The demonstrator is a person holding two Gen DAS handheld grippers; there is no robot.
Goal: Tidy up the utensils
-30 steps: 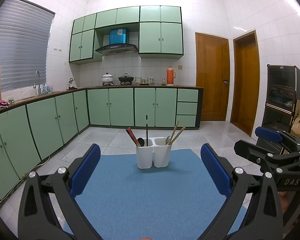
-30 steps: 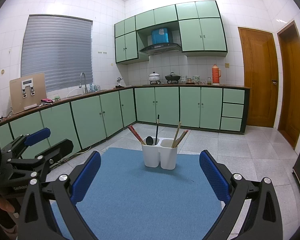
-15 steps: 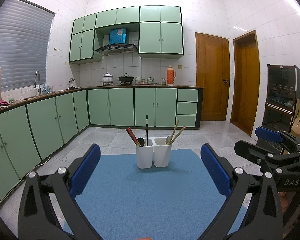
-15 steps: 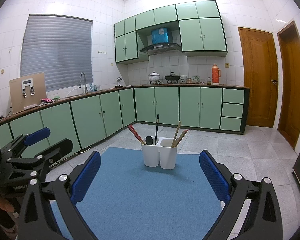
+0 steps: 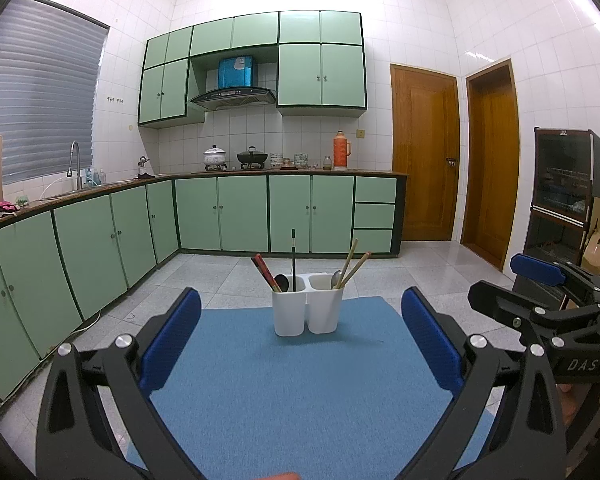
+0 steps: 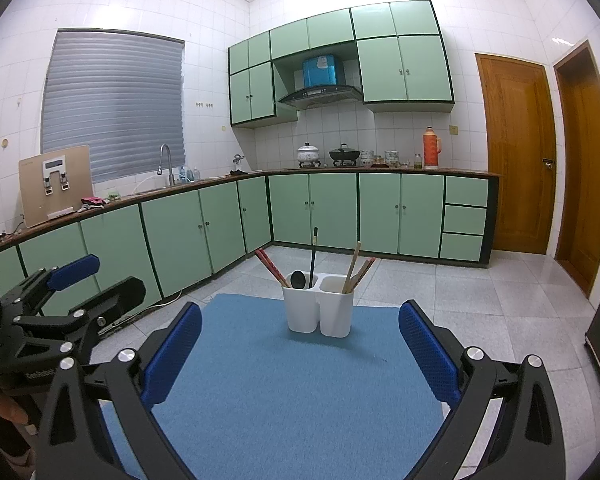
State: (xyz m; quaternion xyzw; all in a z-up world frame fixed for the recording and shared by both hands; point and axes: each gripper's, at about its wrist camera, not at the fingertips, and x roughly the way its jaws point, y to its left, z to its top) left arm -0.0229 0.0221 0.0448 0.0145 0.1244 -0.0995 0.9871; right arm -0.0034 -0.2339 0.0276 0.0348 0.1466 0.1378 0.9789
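Nothing has shifted since a second ago: both claws, left claw (image 5: 300, 336) and right claw (image 6: 300, 340), hover spread apart, empty. Chopsticks (image 5: 265, 273) and spoons already stand in the white two-cup holder (image 5: 307, 310) on the blue tabletop (image 5: 300, 392); sorted or still mixed, I cannot tell

A home kitchen — green cabinets (image 5: 224, 214) under a long worktop (image 6: 380, 169), a sink tap (image 6: 165, 160), pots on a stove (image 5: 236, 158) beneath an extractor hood (image 5: 234, 98), white-tiled walls (image 5: 412, 20).

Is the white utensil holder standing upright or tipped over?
Upright. The white utensil holder stands on its base on the blue mat, with utensils sticking up from both compartments.
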